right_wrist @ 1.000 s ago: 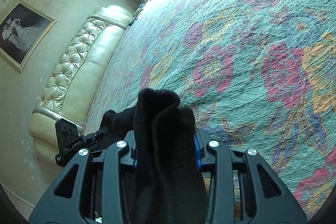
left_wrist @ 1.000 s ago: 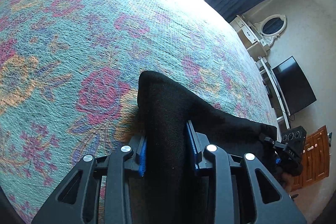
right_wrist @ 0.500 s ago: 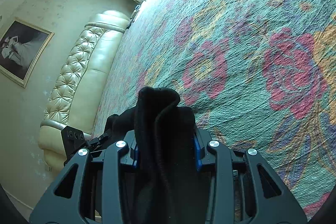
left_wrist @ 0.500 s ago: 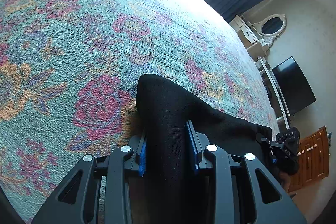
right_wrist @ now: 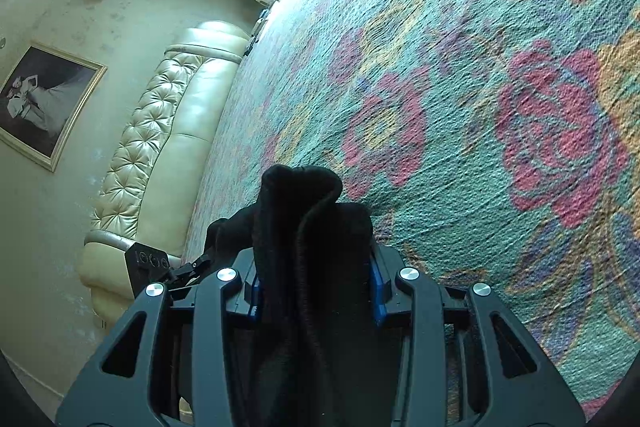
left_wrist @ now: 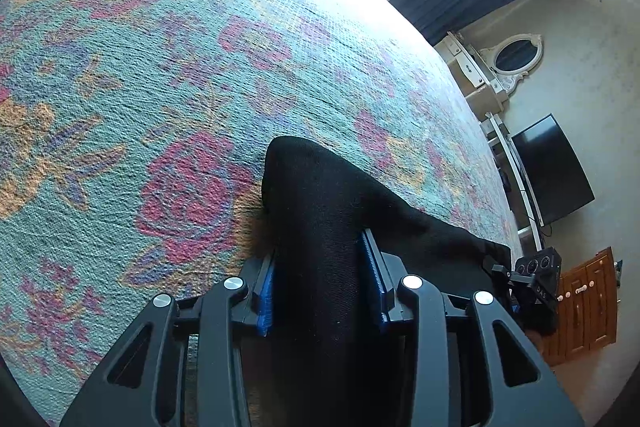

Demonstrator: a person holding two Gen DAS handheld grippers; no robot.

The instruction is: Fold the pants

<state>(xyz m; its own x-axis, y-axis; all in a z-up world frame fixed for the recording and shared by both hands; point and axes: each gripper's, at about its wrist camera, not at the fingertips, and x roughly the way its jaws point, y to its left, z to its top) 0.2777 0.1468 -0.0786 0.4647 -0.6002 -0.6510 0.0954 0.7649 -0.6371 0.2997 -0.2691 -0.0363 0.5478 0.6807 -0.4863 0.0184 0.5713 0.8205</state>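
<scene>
The black pants (left_wrist: 320,211) are held at two ends over a bed with a floral teal cover (left_wrist: 160,67). My left gripper (left_wrist: 322,287) is shut on one bunched end of the pants, which sticks out past the blue pads. The cloth runs off to the right toward my right gripper, seen small at the far right of this view (left_wrist: 532,287). In the right wrist view my right gripper (right_wrist: 314,291) is shut on another bunched end of the pants (right_wrist: 304,211). The left gripper shows there at lower left (right_wrist: 160,267).
The bed cover (right_wrist: 480,107) fills most of both views. A cream tufted headboard (right_wrist: 160,131) and a framed picture (right_wrist: 44,103) are at the left. A dresser with oval mirror (left_wrist: 512,59), a TV (left_wrist: 552,167) and wooden drawers (left_wrist: 588,311) stand beyond the bed's right edge.
Both grippers have moved forward over the bed cover with the pants still clamped; the flower pattern has slid nearer and the grip has not changed.
</scene>
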